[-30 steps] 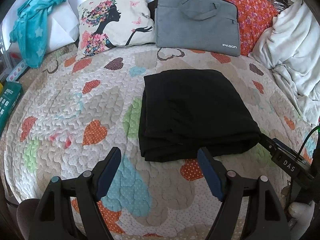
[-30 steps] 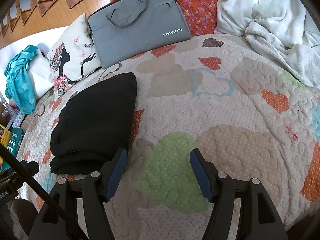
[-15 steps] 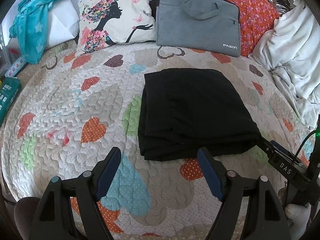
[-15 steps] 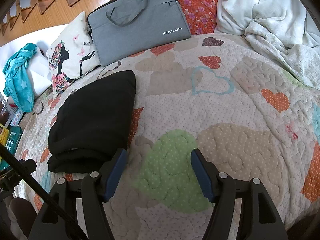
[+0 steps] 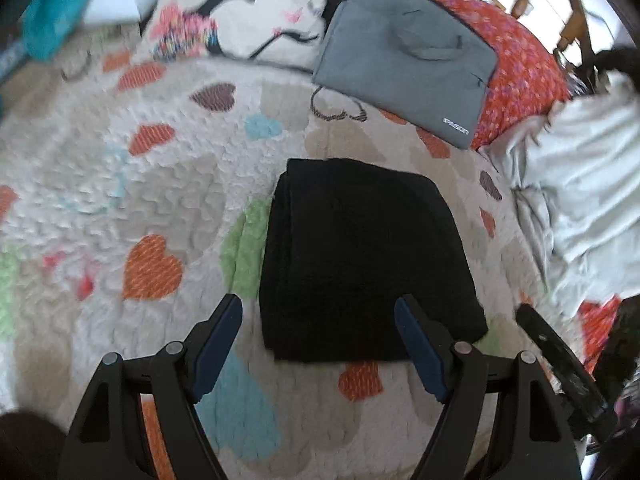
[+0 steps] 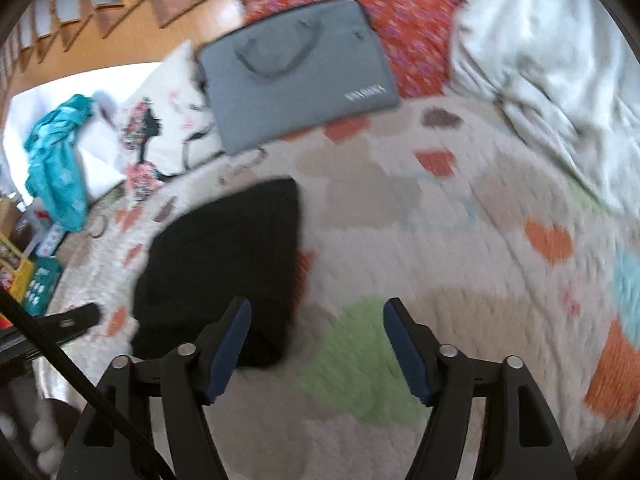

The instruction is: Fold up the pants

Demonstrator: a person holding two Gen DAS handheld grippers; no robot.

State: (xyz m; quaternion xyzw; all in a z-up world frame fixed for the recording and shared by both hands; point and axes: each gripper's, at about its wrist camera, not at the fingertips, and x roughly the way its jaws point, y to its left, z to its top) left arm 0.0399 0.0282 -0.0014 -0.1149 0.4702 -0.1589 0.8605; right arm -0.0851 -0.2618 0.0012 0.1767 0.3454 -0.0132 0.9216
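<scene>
Black gripper frames, silver screws, dark blue fingers.

We have swung both wrist views sideways. The folded black fabric pants now sit centred between our left gripper fingers, and our right gripper left finger now overlaps their near corner. Both views are blurred.

black pants on a cream quilt with multicoloured hearts, grey bag, red floral cushion.
</scene>
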